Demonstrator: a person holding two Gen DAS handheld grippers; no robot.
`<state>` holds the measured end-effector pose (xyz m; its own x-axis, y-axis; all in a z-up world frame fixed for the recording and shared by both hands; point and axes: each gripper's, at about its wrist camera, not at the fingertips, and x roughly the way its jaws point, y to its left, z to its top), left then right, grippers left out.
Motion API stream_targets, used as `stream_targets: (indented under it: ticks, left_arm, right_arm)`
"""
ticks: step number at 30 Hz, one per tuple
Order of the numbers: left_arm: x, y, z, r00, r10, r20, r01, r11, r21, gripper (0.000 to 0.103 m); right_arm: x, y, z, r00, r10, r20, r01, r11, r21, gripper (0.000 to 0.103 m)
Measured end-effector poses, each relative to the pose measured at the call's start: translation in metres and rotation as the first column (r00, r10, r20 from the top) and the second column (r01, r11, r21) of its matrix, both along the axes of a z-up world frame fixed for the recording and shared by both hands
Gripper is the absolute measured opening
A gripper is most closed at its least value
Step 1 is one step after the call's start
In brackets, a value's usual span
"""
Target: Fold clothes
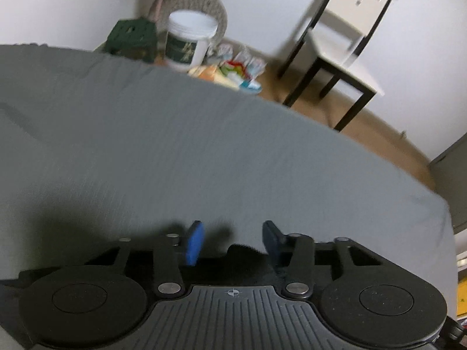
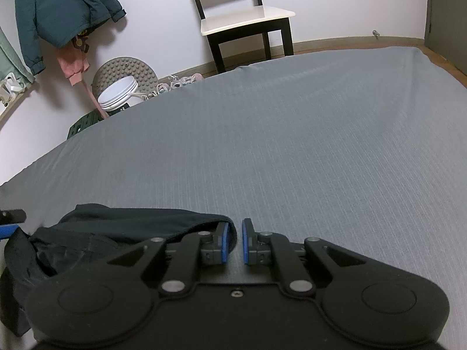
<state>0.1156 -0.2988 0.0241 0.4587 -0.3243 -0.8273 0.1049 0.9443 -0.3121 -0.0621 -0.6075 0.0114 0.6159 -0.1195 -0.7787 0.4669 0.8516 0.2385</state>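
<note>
In the left wrist view I see my left gripper (image 1: 232,240) low over a big bed with a grey striped sheet (image 1: 204,151). Its blue jaws are wide apart and hold nothing. A bit of dark, fuzzy cloth (image 1: 248,255) lies between them, close to the gripper body. I cannot tell if it touches the pads. The picture is blurry. Past the far edge of the bed stands a white plastic tub with a dark label (image 1: 189,40). A dark green stool (image 1: 131,39) is just beside it on the left. A round grey bumpy mat (image 1: 201,3) leans on the wall behind the tub. Some bright, crinkly packets (image 1: 233,70) lie on the brown floor near the tub. A chair with a cream seat and dark legs (image 1: 341,49) stands to the right by the white wall.

In the right wrist view my right gripper (image 2: 235,240) is low over the same grey sheet (image 2: 292,145). Its blue jaws are close, with a thin gap between them. A crumpled dark navy garment (image 2: 116,230) lies on the bed at the lower left. Its edge lies against the left jaw and curls a little into the gap. I cannot tell if the jaws pinch it. At the far left edge I see a small bit of the other gripper (image 2: 11,221). A teal puffy jacket (image 2: 58,5) hangs on the wall, with a pink cloth (image 2: 73,64) below it. The white tub (image 2: 118,94) and the chair (image 2: 245,17) are beyond the bed.
</note>
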Motion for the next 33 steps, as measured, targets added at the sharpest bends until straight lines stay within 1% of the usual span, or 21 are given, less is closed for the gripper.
stream_targets:
  ticks: [1, 2, 3, 4, 5, 6, 7, 11, 13, 14, 15, 17, 19, 22, 24, 26, 29, 31, 33]
  left_arm:
    - [0.000, -0.002, 0.001, 1.000, 0.003, -0.011, -0.003, 1.000, -0.005, 0.032]
    - [-0.001, -0.002, 0.000, 1.000, 0.006, -0.023, -0.006, 1.000, -0.011, 0.027]
    - [-0.002, -0.001, -0.001, 1.000, 0.005, -0.029, -0.006, 1.000, -0.021, 0.025]
    - [-0.004, -0.001, -0.002, 0.999, -0.004, -0.033, 0.003, 0.999, -0.037, 0.016]
    - [-0.004, -0.001, -0.003, 0.999, -0.011, -0.041, 0.009, 0.999, -0.048, 0.010]
    - [-0.007, 0.000, -0.003, 0.999, -0.014, -0.046, 0.012, 0.999, -0.052, 0.009]
    - [-0.010, 0.001, -0.002, 0.999, -0.019, -0.045, 0.017, 0.998, -0.057, 0.005]
    - [-0.022, 0.008, 0.000, 0.998, -0.050, -0.031, 0.047, 0.995, -0.084, 0.003]
    - [-0.030, 0.016, 0.004, 0.999, -0.051, -0.002, 0.050, 0.995, -0.086, 0.003]
    - [-0.035, 0.021, 0.007, 0.999, -0.044, 0.019, 0.046, 0.995, -0.088, 0.003]
    - [-0.041, 0.026, 0.011, 0.998, -0.034, 0.051, 0.039, 0.995, -0.092, 0.003]
    - [-0.049, 0.034, 0.019, 0.993, -0.028, 0.113, 0.038, 0.996, -0.086, 0.003]
    - [-0.062, 0.044, 0.029, 0.983, -0.033, 0.182, 0.047, 0.996, -0.072, 0.003]
    - [-0.089, 0.057, 0.045, 0.957, -0.043, 0.287, 0.059, 0.997, -0.046, 0.003]
    - [-0.112, 0.068, 0.057, 0.937, -0.027, 0.349, 0.046, 0.998, -0.045, 0.003]
    - [-0.133, 0.083, 0.070, 0.914, -0.002, 0.406, 0.021, 0.999, -0.041, 0.003]
    - [-0.161, 0.106, 0.096, 0.863, 0.018, 0.506, -0.010, 1.000, -0.019, 0.003]
    - [-0.177, 0.126, 0.117, 0.832, 0.040, 0.554, -0.025, 0.999, -0.034, 0.003]
    - [-0.193, 0.144, 0.140, 0.794, 0.058, 0.605, -0.043, 0.998, -0.038, 0.003]
  right_arm:
    - [0.000, 0.000, 0.000, 1.000, -0.001, 0.001, 0.001, 1.000, 0.002, 0.009]
    - [0.000, 0.000, 0.000, 1.000, -0.003, 0.001, 0.003, 1.000, 0.004, 0.009]
    - [0.000, 0.000, 0.000, 1.000, -0.004, 0.001, 0.004, 1.000, 0.004, 0.009]
    - [0.000, 0.000, 0.000, 1.000, -0.005, 0.001, 0.005, 1.000, 0.004, 0.009]
    - [0.000, 0.000, 0.000, 1.000, -0.005, 0.002, 0.005, 1.000, 0.004, 0.009]
    - [0.000, -0.001, 0.000, 1.000, -0.004, 0.003, 0.004, 1.000, 0.004, 0.009]
    - [0.000, -0.001, 0.000, 1.000, -0.004, 0.003, 0.004, 1.000, 0.005, 0.009]
    - [-0.001, -0.003, -0.001, 1.000, -0.005, 0.015, 0.005, 1.000, 0.015, 0.010]
    - [-0.002, -0.003, -0.001, 1.000, -0.003, 0.023, 0.002, 1.000, 0.018, 0.010]
    - [-0.002, -0.003, -0.001, 1.000, -0.003, 0.031, 0.003, 1.000, 0.024, 0.008]
    - [-0.003, -0.003, 0.000, 0.999, -0.006, 0.041, 0.004, 0.999, 0.035, 0.005]
    - [-0.006, -0.003, 0.005, 0.998, 0.004, 0.061, -0.006, 0.999, 0.039, 0.004]
    - [-0.010, 0.002, 0.014, 0.995, 0.027, 0.092, -0.029, 0.999, 0.016, 0.004]
    - [-0.020, 0.015, 0.036, 0.985, 0.077, 0.156, -0.071, 0.997, -0.044, 0.004]
    - [-0.030, 0.030, 0.056, 0.970, 0.119, 0.210, -0.098, 0.990, -0.106, 0.004]
    - [-0.039, 0.043, 0.074, 0.954, 0.153, 0.260, -0.119, 0.983, -0.141, 0.004]
    - [-0.053, 0.062, 0.105, 0.915, 0.210, 0.343, -0.147, 0.968, -0.201, 0.004]
    - [-0.064, 0.074, 0.126, 0.886, 0.239, 0.399, -0.161, 0.963, -0.218, 0.004]
    - [-0.074, 0.083, 0.146, 0.853, 0.267, 0.448, -0.177, 0.956, -0.233, 0.004]
